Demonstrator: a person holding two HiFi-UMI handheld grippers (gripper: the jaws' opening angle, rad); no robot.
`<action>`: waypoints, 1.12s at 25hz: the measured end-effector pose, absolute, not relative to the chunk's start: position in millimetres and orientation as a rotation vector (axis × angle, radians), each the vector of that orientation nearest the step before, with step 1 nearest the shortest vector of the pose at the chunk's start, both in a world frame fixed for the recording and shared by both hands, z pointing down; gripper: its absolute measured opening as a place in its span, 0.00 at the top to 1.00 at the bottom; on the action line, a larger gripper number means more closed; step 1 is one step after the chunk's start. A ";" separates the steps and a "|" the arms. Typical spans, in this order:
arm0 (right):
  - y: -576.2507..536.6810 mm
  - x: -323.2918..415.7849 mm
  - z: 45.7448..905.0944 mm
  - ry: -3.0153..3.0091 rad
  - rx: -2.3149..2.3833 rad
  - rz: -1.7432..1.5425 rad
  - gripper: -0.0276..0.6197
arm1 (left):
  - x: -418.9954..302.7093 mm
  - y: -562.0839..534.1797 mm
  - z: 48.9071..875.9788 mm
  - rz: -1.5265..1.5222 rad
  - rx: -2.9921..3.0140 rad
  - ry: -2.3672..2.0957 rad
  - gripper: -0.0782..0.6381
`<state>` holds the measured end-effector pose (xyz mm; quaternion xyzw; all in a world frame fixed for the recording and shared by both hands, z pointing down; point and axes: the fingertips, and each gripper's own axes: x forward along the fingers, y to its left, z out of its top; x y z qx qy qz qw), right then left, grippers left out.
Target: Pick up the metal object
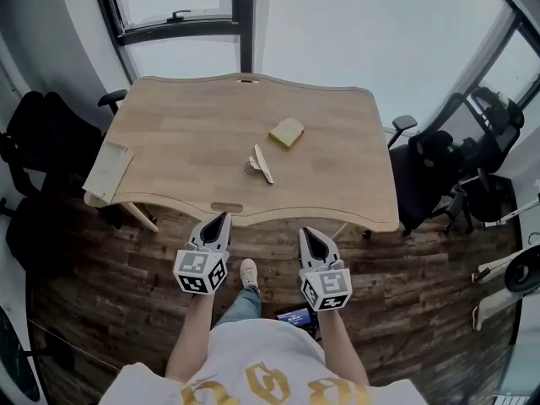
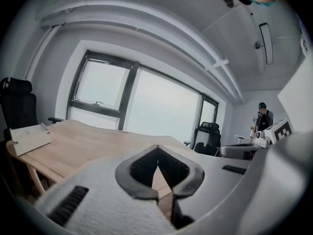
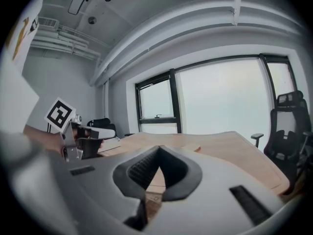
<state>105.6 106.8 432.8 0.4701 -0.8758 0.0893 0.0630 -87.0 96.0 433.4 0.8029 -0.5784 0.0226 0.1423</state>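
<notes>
I saw a pale wooden bench [image 1: 169, 142], a silvery metal object [image 1: 262, 164], a yellow block [image 1: 286, 132], and black-and-white square markers on my grey left gripper [image 1: 224, 217] and right gripper [image 1: 306, 232].

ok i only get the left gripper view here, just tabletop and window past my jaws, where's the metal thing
Observer: The head view shows the thin silvery metal object lying flat near the middle of the light wooden table.
Operator: anything next to it
Observer: A pale yellow rectangular block sits just beyond it on the window side, not touching it.
Operator: and the other gripper's jaws
Observer: The right gripper has its jaws together with nothing between them. It is short of the table's near edge, about level with the left gripper.
</notes>
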 end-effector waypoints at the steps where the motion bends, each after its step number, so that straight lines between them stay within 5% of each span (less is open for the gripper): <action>1: 90.1 102.1 432.6 -2.640 1.431 0.275 0.94 | -95.1 77.6 430.1 0.059 2.315 -1.667 0.86; 14: -57.0 76.6 442.2 -2.520 1.525 0.306 0.94 | -105.3 -95.2 439.6 0.001 2.356 -1.463 0.86; 28: -95.9 72.9 451.1 -2.523 1.551 0.362 0.94 | -101.7 -138.7 450.8 0.070 2.362 -1.439 0.87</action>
